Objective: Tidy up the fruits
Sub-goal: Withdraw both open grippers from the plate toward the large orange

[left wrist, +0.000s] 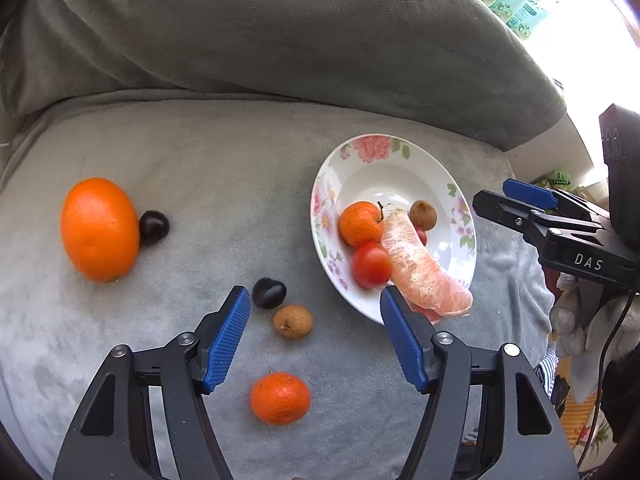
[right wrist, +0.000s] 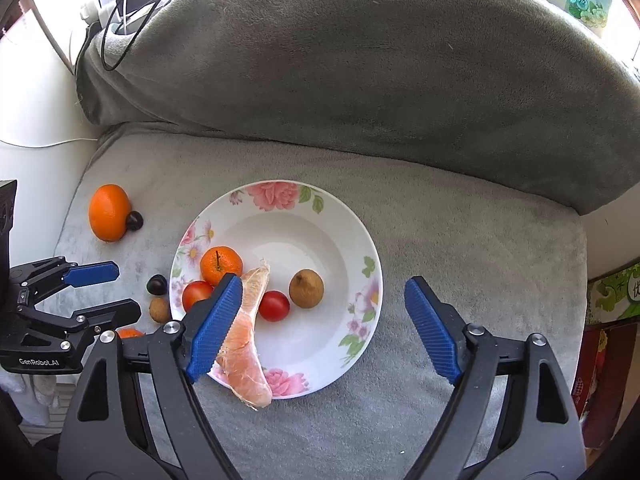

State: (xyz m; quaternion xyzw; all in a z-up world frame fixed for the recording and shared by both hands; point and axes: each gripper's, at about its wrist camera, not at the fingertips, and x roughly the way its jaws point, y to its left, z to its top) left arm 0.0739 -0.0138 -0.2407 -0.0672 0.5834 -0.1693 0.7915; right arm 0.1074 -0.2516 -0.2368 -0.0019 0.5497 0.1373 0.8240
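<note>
One floral plate (right wrist: 280,196) sits mid-frame. There are two cherry tomatoes (right wrist: 274,306), two mandarins (left wrist: 280,399), one large orange (left wrist: 100,230), two dark plums (left wrist: 269,293), two brown longans (left wrist: 293,321), and one peeled pomelo segment (left wrist: 424,272).

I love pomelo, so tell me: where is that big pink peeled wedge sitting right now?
The pomelo wedge lies in the floral plate, its lower end hanging over the near rim, beside two cherry tomatoes and a mandarin.
</note>
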